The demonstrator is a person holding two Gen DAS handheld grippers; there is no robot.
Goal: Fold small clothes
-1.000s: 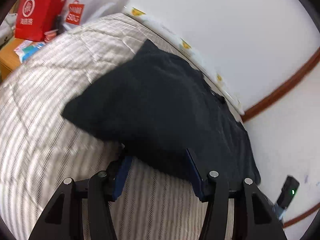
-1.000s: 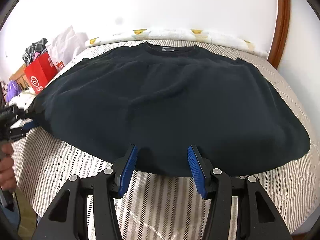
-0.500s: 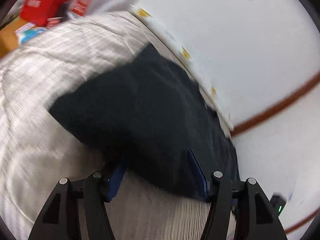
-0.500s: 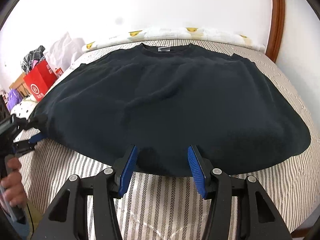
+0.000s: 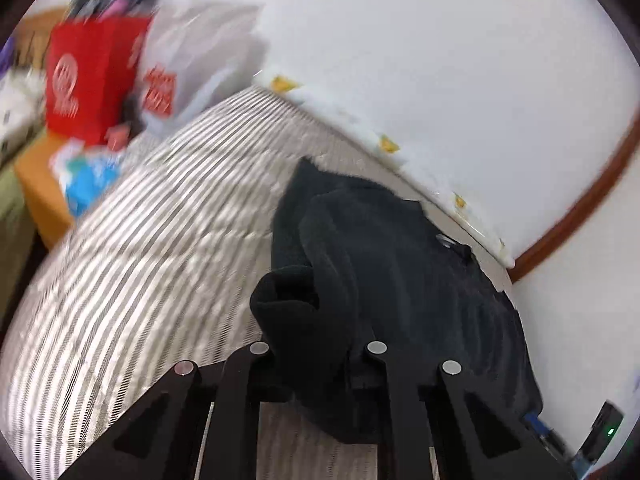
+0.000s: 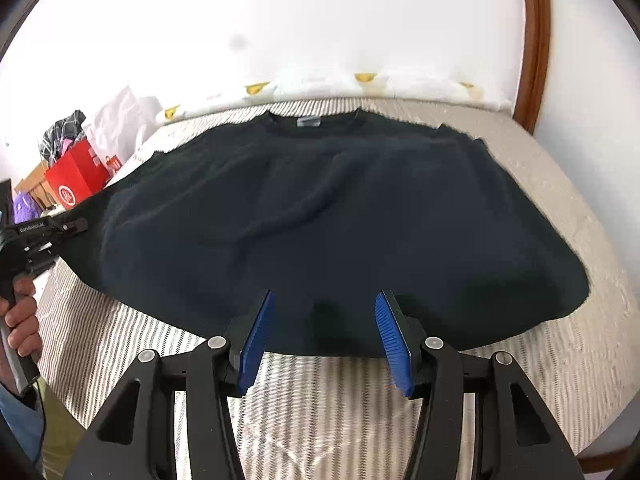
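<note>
One black sweater (image 6: 320,216) lies across the striped bed (image 6: 580,208), collar toward the white wall. Left claw (image 5: 316,360) grips its bunched sleeve; right claw (image 6: 324,332) gapes at the hem. Two bags sit at the bed's far left corner.

Soft cloth, shiny bag

The black sweater (image 6: 320,216) is fuzzy, matt cloth on a striped, woven bed cover (image 6: 580,360). At 9 o'clock sits a glossy red paper bag (image 6: 76,184). The gripper pads (image 6: 256,340) look like ribbed blue rubber.
</note>
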